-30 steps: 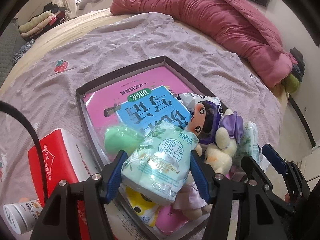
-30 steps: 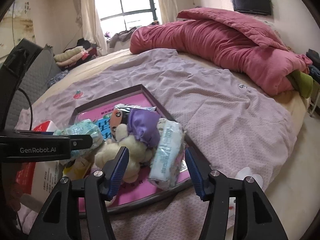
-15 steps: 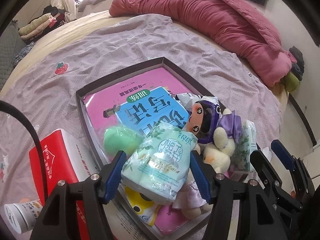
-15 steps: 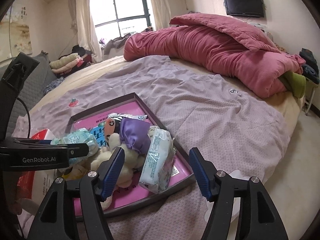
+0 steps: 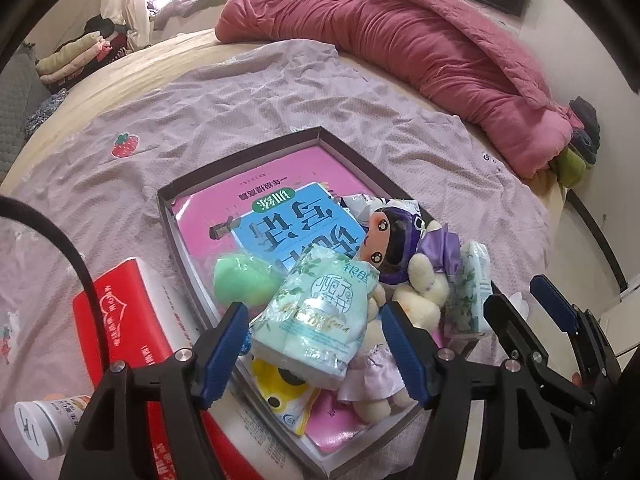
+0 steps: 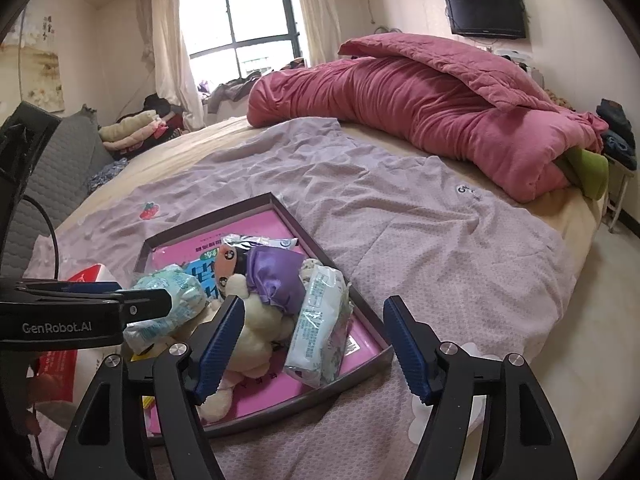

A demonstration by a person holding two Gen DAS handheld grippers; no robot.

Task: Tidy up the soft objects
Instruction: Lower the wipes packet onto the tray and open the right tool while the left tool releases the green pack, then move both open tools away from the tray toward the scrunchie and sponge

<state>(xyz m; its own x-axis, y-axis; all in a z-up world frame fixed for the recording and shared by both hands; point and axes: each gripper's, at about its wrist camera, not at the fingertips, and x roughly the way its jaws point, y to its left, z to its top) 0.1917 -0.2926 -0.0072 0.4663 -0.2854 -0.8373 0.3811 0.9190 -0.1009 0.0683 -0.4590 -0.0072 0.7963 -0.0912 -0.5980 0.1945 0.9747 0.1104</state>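
Pale green soft plastic tissue pack (image 5: 316, 316) is lying in the dark shallow box (image 5: 240, 156) on the bed; left gripper (image 5: 316, 344) jaws have been spreading, pads clear. Light, squashy, slippery film: take mid-body. Right gripper (image 6: 316, 344) jaws spread, nothing between.

A tray (image 5: 244, 158) is set on a sheet (image 5: 240, 80) spread over the bed (image 6: 576, 216). Books (image 5: 280, 200) are laid flat in the tray. On them, at the near end, a tissue pack (image 5: 316, 316) is placed, with a ball (image 5: 240, 280) to its left and a doll (image 5: 404, 256) to its right. A second pack (image 5: 472, 280) is leant right of the doll. Left of the tray a box (image 5: 132, 320) is found, with a tube (image 5: 44, 424) before it. A quilt (image 6: 420, 96) is heaped behind.
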